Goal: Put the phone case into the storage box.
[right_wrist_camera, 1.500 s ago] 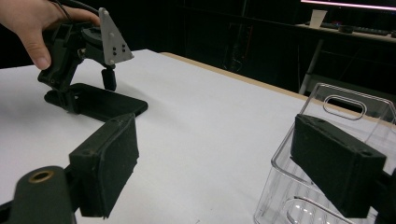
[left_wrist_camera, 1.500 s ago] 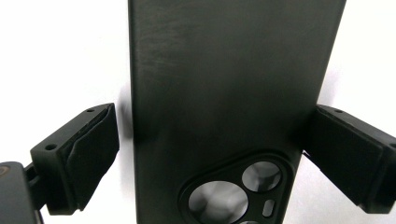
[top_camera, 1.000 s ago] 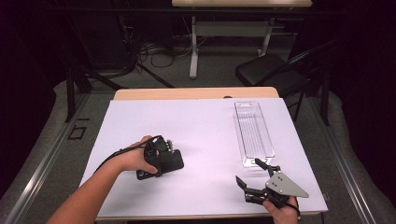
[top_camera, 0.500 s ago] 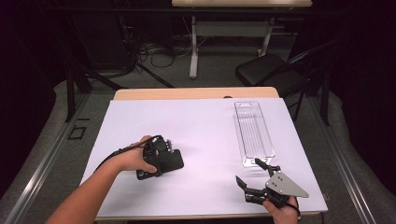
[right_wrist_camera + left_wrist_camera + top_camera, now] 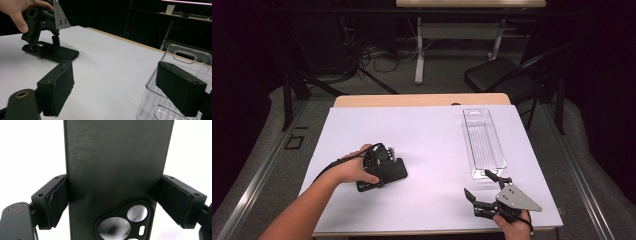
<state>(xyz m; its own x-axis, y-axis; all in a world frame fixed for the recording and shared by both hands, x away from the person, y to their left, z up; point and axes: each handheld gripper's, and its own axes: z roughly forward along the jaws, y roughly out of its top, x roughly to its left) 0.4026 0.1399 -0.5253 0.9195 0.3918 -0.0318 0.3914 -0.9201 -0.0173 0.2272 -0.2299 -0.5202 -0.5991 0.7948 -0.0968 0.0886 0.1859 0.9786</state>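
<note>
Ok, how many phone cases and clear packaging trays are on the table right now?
2 things: one black phone case lying flat between the jaws of the left gripper at the table's near left, and one clear tray at the right, just beyond the right gripper.

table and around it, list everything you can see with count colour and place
phone case: 1, black, flat on the near left of the table, between the left gripper's jaws
clear plastic box: 1, see-through, right side of the table, lying lengthwise
table: 1, white top with a wooden far edge, centre
folding chair: 1, black, on the floor beyond the table's right corner
far table: 1, pale legs, at the back
cables: several, dark, on the floor at the back
left gripper: 1, black, jaws closed in against the case's sides
right gripper: 1, black with grey plate, open, near right by the box
</note>
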